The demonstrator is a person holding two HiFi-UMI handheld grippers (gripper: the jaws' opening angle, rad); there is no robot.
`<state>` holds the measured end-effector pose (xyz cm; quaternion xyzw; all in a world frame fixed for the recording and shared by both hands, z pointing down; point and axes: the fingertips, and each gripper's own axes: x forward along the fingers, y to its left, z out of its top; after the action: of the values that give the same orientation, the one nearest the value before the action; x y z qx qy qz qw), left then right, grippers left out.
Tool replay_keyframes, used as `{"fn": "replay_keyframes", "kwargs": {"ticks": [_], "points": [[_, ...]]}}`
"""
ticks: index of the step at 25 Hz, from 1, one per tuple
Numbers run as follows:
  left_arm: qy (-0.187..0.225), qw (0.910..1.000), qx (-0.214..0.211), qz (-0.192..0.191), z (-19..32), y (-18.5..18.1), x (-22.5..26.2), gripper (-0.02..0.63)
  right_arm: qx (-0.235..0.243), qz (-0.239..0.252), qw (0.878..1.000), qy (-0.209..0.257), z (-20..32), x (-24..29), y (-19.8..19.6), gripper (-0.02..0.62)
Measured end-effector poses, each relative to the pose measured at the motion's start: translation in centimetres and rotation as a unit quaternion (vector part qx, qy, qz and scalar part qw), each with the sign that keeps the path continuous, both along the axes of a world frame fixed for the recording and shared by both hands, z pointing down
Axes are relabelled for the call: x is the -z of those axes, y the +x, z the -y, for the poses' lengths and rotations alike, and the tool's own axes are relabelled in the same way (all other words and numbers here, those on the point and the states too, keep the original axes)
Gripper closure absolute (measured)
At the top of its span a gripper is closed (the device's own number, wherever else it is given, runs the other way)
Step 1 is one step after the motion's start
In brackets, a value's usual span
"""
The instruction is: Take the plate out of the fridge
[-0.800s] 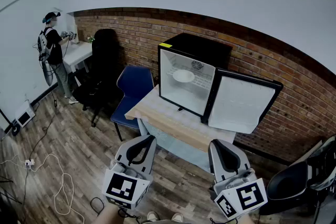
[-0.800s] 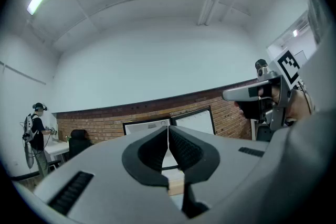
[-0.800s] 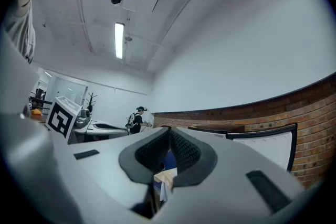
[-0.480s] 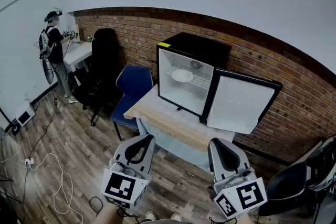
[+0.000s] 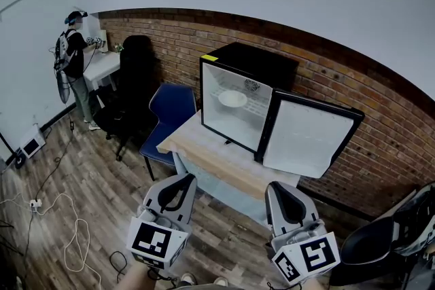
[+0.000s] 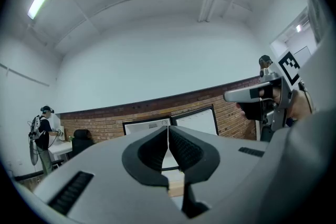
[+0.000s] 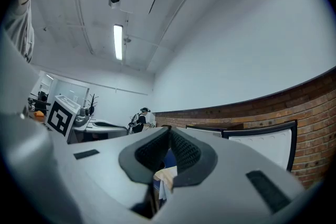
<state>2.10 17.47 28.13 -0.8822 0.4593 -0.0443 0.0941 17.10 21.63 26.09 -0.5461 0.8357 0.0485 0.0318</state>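
Both grippers were held low at the 6 o'clock edge of the head view, above the wooden floor (image 5: 102, 173) and well apart from the tabletop (image 5: 207, 153). The left gripper (image 5: 179, 181) was clenched on nothing, with its jaws pressed together. The right gripper (image 5: 281, 190) was clenched and empty in the same way. Between the grippers and the near edge of the tabletop lay a free strip of floor.

At 12 o'clock from the grippers the black fridge (image 5: 265, 63) stood on the tabletop. Its door (image 5: 307, 138) was swung wide toward 3 o'clock, over the right end of the tabletop. The white plate (image 5: 232, 99) lay on a shelf inside the fridge, in the upper half of the white interior.

At 9 o'clock from the fridge a blue chair (image 5: 174, 109) stood just beside the left end of the tabletop, with a black office chair (image 5: 134, 81) near it. A white cable (image 5: 76, 241) lay in loops on the floor at 9 o'clock from the left gripper. A dark seat (image 5: 367, 241) closed the side at 3 o'clock from the right gripper.

Only the head view showed the plate. The left gripper view gave only the outline of the fridge behind the shut jaws, and the other gripper at 2 o'clock. The right gripper view showed a ceiling lamp (image 7: 118, 42) at 11 o'clock and a corner of the tabletop under its jaws. A distant person (image 5: 71, 58) appeared in all three views.
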Motion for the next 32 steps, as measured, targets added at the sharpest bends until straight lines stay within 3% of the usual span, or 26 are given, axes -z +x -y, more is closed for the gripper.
{"fn": "replay_keyframes", "kwargs": {"ticks": [18,32], "points": [[0.0,0.999,0.038,0.024,-0.5,1.9,-1.5,0.586,0.035,0.017,0.999,0.003,1.0,-1.9,2.2,0.56],[0.014,0.9996,0.019,0.018,2.5,2.7,-3.1,0.586,0.027,0.005,1.0,0.013,3.7,-3.5,2.1,0.56]]}}
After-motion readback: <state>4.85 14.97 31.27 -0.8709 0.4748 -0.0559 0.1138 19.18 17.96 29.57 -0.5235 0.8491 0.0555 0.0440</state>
